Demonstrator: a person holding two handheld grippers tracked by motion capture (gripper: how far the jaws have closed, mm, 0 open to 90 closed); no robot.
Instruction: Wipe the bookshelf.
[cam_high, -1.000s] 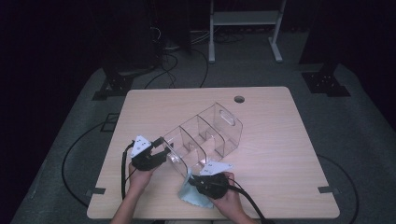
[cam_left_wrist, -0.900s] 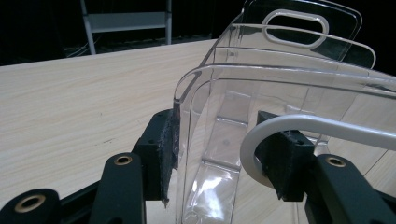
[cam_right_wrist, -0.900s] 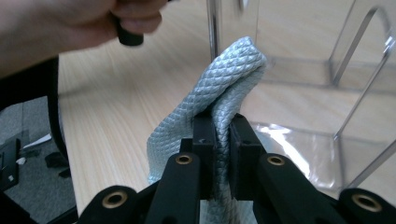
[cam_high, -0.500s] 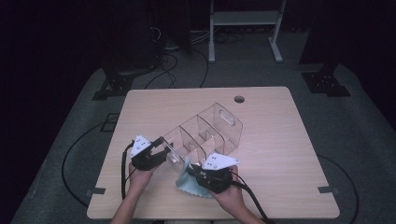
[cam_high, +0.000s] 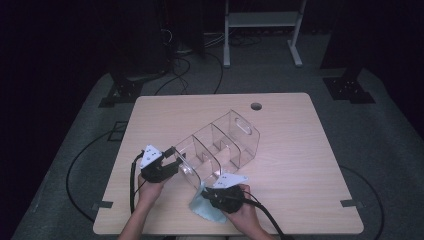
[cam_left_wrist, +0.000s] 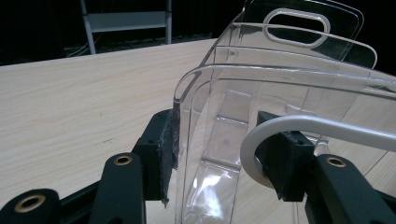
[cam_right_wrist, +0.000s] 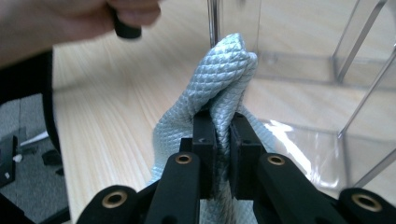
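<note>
Between the right gripper's (cam_right_wrist: 223, 140) closed jaws bunches a pale blue, diamond-textured cloth (cam_right_wrist: 224, 70) beside the clear organizer (cam_right_wrist: 303, 70).

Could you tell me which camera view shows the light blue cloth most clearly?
The right gripper view: the cloth sits close up, its woven texture plain, pinched between the right gripper jaws. The high view shows it as a small blue patch beside the clear organizer.

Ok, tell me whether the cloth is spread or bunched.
Bunched: the cloth is pinched into a fold between the right gripper jaws.
</note>
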